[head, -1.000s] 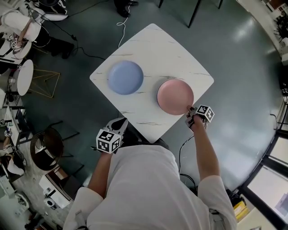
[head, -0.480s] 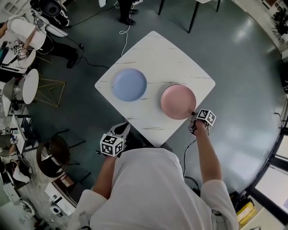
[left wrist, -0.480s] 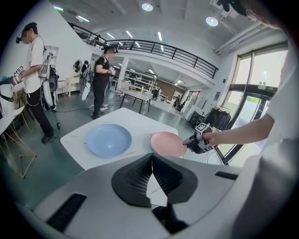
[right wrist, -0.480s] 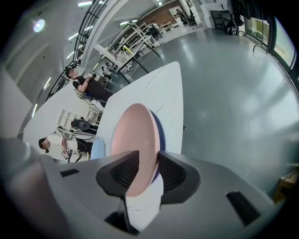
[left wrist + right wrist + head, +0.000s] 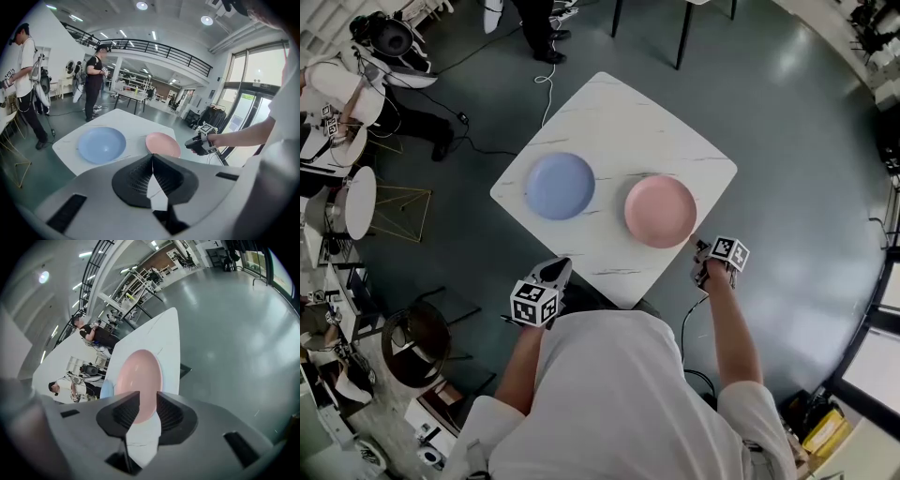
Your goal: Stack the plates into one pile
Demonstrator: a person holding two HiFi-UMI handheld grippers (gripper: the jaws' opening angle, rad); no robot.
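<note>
Now | left gripper: fingers together | right gripper: opening, empty | head view: clear of pink plate

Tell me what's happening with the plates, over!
Left gripper shut, empty. Right gripper opening, clear of pink plate, nothing between jaws. Blue plate beside it, unstacked. Nothing in the way.

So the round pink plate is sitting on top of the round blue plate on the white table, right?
Not on top: the round pink plate sits beside the round blue plate, with a gap between them, on the white table. The head view shows it.
</note>
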